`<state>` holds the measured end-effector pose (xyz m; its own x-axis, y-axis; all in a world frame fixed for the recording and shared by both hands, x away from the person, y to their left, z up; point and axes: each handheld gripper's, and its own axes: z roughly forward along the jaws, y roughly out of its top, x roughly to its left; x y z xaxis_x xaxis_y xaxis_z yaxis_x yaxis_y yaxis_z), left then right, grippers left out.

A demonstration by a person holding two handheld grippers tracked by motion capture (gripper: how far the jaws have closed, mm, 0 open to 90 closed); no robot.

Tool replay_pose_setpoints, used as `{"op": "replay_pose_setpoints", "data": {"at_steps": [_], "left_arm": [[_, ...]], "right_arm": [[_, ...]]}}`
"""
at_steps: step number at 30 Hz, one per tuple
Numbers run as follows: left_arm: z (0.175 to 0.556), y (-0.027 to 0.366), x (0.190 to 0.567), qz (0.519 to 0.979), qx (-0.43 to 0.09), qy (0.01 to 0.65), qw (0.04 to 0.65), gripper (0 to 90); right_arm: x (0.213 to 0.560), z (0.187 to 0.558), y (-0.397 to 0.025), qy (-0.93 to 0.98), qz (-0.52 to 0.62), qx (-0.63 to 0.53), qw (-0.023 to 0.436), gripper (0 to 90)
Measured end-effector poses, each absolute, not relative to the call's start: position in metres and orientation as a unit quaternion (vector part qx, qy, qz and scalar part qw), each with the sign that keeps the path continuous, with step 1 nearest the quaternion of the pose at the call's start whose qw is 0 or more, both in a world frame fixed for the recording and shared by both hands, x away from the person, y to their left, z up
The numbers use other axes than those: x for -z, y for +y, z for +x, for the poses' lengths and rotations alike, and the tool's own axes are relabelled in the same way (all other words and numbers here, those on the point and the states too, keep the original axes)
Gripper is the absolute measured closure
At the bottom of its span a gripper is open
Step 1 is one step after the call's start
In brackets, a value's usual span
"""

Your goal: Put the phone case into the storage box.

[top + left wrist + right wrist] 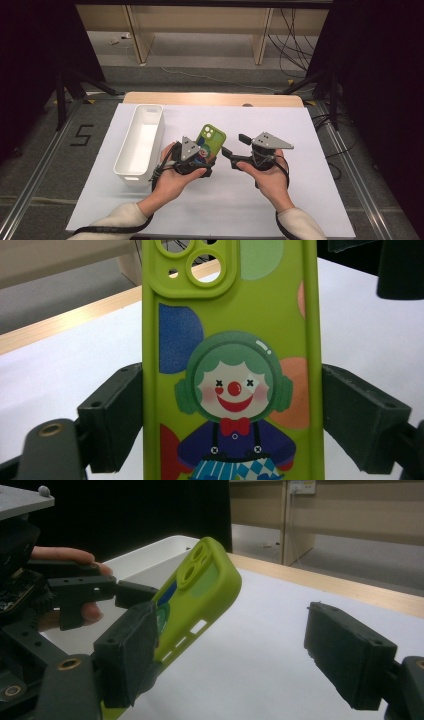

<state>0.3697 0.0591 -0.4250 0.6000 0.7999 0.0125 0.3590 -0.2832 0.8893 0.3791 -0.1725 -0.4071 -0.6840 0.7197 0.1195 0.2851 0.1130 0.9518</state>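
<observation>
Fig. legend, handover stage. The left gripper (201, 159) pinched a green phone case (210, 141) across its width, w/ both pads pressed flat against the long edges; in the left gripper view the case (230, 360) stood upright between the jaws, clown print facing the camera, camera cut-out at the far end. The case was held off the table (300, 200), near its centre, tilted so the cut-out end pointed far and slightly up. The right gripper (235, 145) sat just right of the case, jaws spread wide. In the right gripper view, one pad (127, 650) lay at or against the case's near edge while the other pad (350, 655) stood well apart, w/ bare table between; whether the first pad touched could not be told. A white bin (141, 142) stood to the left, just beside the left hand (172, 182), and looked empty.

Risks, as judged: (1) the case was a soft, hollow shell, so a hard squeeze by the right gripper could buckle it or pop it out sideways; (2) if the left gripper let go before the right had closed fully, the case would probably drop to the table; (3) closing off-centre, i.e. on a corner, might twist the case in the left pads; (4) the grippers were close enough that their jaws could clash.
</observation>
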Motion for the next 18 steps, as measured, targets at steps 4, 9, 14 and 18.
{"op": "replay_pose_setpoints", "data": {"at_steps": [4, 9, 14, 18], "left_arm": [[0.369, 0.058, 0.424, 0.765, -0.241, 0.376, 0.465, 16.1], [0.368, 0.058, 0.424, 0.766, -0.241, 0.374, 0.465, 16.1], [0.367, 0.057, 0.424, 0.766, -0.242, 0.372, 0.464, 16.1], [0.367, 0.056, 0.424, 0.767, -0.242, 0.371, 0.464, 16.1]], "right_arm": [[0.407, 0.38, -0.17, 0.721, 0.347, -0.569, 0.19, 23.5], [0.407, 0.381, -0.166, 0.723, 0.345, -0.568, 0.188, 24.6], [0.408, 0.382, -0.163, 0.725, 0.343, -0.568, 0.185, 26.0], [0.408, 0.383, -0.161, 0.726, 0.341, -0.567, 0.186, 27.4]]}}
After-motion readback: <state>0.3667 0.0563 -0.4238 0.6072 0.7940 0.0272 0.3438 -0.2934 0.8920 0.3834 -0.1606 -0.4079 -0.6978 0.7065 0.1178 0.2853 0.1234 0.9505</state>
